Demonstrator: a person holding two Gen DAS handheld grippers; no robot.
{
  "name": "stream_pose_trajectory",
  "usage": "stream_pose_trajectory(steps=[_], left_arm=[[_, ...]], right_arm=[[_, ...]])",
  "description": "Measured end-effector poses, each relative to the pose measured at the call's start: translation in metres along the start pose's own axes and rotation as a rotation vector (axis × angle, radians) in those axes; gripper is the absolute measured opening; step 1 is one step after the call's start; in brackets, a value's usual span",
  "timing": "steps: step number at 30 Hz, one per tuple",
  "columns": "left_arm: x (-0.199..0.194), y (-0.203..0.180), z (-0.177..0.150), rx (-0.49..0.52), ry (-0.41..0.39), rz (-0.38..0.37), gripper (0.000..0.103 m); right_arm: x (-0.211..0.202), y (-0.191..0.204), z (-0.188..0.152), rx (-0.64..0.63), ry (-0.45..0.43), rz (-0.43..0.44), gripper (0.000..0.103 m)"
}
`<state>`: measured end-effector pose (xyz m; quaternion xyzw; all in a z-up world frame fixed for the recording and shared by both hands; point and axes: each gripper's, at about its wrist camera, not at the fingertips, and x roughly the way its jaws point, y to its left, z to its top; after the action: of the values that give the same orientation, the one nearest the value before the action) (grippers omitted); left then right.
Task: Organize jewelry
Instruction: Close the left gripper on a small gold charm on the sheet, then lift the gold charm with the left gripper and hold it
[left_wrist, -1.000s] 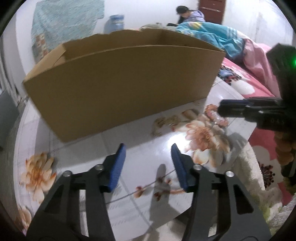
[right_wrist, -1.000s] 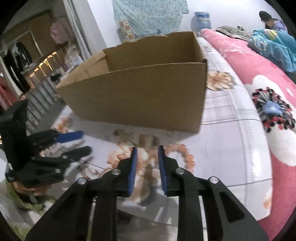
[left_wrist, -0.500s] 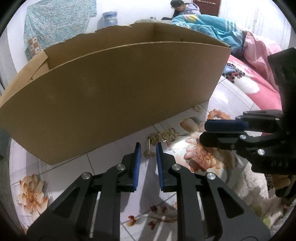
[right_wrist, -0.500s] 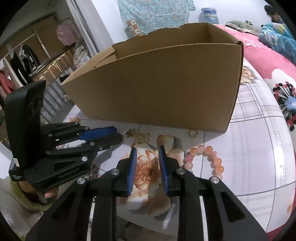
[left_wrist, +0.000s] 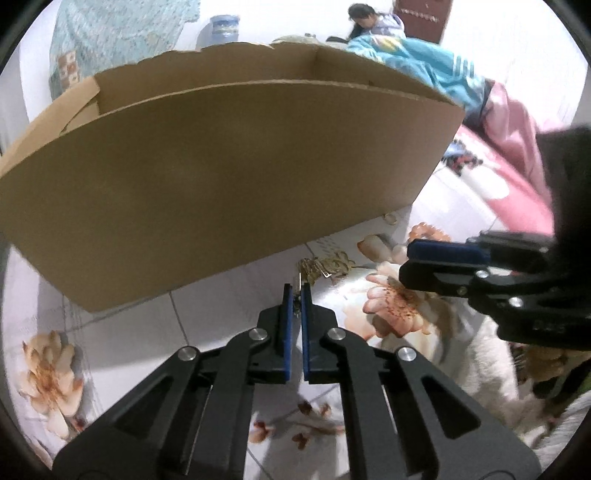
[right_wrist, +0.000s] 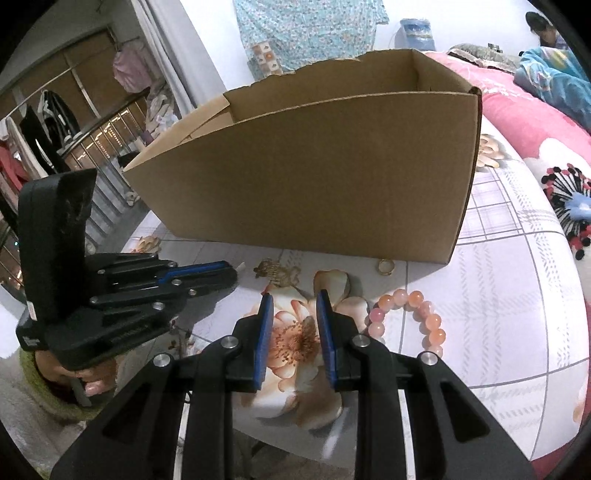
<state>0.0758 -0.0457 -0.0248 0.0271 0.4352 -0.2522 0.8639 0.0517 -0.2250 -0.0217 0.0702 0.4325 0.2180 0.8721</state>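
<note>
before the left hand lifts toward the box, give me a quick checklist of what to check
1. Left gripper closed on the gold necklace: ok, the fingers have just been closing and a thin bit of chain sits between the tips.
2. Whole necklace caught: cannot tell, most of it lies on the table beyond the tips.
3. Cardboard box open on top: ok.
4. Right gripper out of the way: ok, holding nothing, above the flower print beside the left one.
5. Bead bracelet and gold ring clear of the necklace: ok, both lie apart from it.
</note>
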Motion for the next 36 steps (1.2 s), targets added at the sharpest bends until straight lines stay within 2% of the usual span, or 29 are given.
stream_pose_trajectory(steps=[6,13,20,31,36], left_arm=[[-0.022,0.023,-0.01,-0.13,-0.036,-0.11,0.003],[-0.023,0.035,-0.021,-0.179,-0.026,-0.056,0.003],[-0.02,0.026,-0.025,-0.115,-0.028,0.018,0.003],[-0.018,0.033,-0.03,-0.137,-0.029,0.013,0.003],[-0.018,0.033,-0.031,-0.13,-0.032,0.02,0.003]], right_arm=[[-0.005,0.008,-0.001,-0.013,-0.002,-0.002,0.024],[-0.001,0.017,0.002,-0.037,0.011,-0.005,0.024],[0.016,0.029,0.011,-0.101,0.042,-0.012,0.024],[0.05,0.036,0.03,-0.207,0.075,-0.071,0.024],[0.052,0.041,0.025,-0.252,0.109,-0.058,0.023]])
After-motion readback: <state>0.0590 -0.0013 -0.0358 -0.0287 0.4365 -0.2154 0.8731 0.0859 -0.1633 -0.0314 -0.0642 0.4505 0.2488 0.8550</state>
